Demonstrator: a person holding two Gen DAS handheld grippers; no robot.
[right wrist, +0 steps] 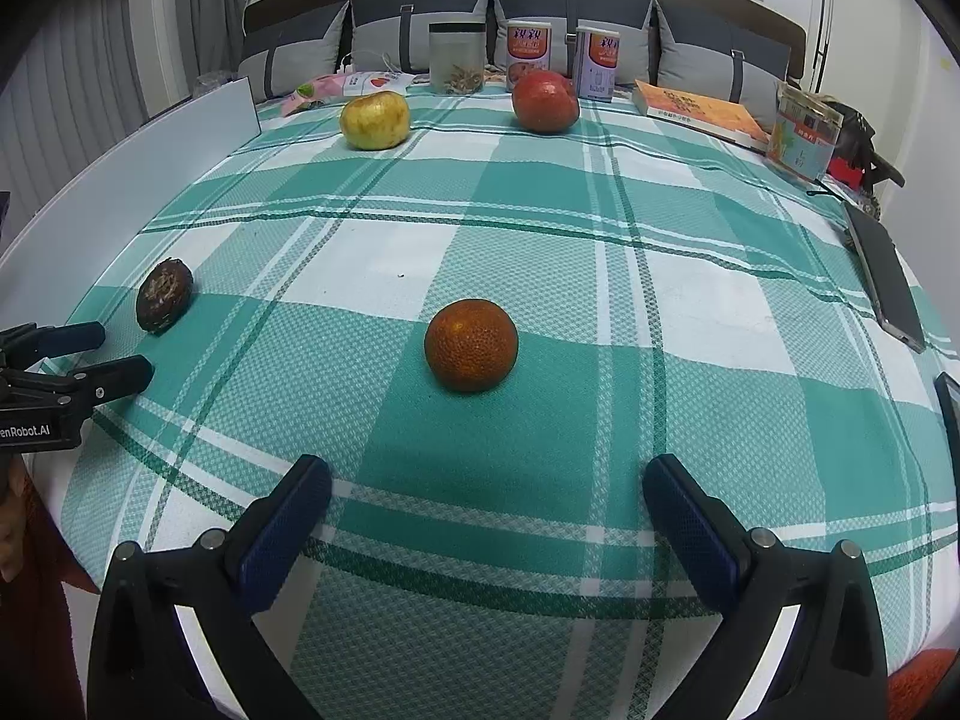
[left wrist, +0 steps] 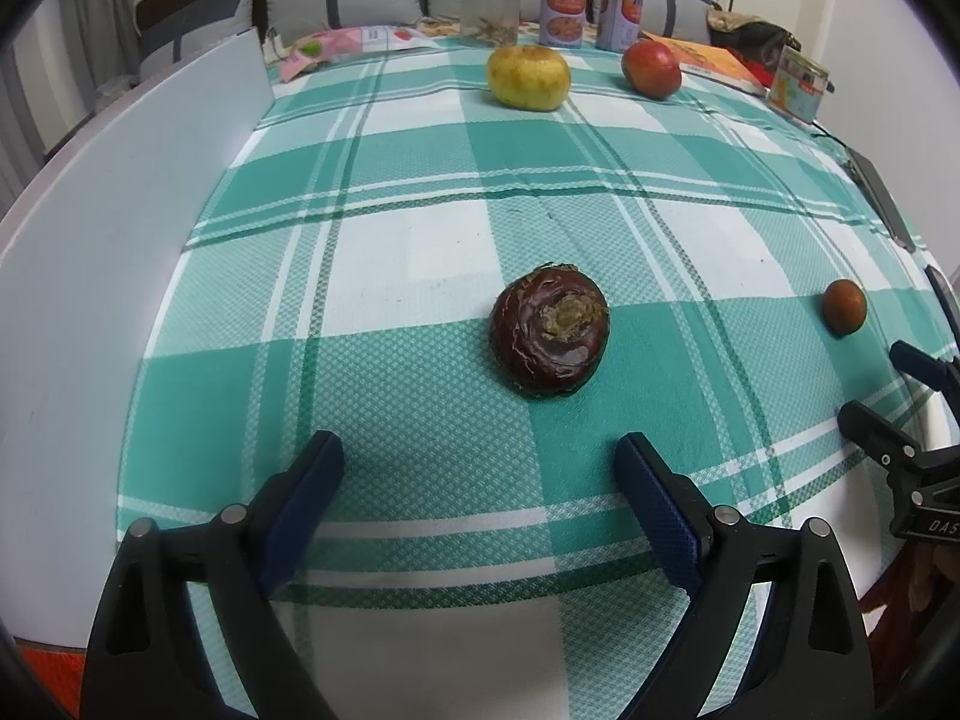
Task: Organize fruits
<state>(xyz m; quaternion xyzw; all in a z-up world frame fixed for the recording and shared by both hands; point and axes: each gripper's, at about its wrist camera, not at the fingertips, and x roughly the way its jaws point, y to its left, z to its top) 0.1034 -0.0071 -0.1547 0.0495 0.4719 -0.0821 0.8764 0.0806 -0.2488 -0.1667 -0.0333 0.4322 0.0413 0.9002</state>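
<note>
Both claws hover spread over the desk [right wrist: 690, 228], the left claw [left wrist: 480, 462] facing what may be a chestnut [left wrist: 549, 330], the right claw [right wrist: 487, 480] facing an orange [right wrist: 471, 345].

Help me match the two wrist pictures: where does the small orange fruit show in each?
Left wrist: the small orange fruit sits at the far right edge, just beyond the right gripper.
Right wrist: it lies at the centre, ahead of the open fingers.
Shared landmark: the yellow fruit at the back.
</note>
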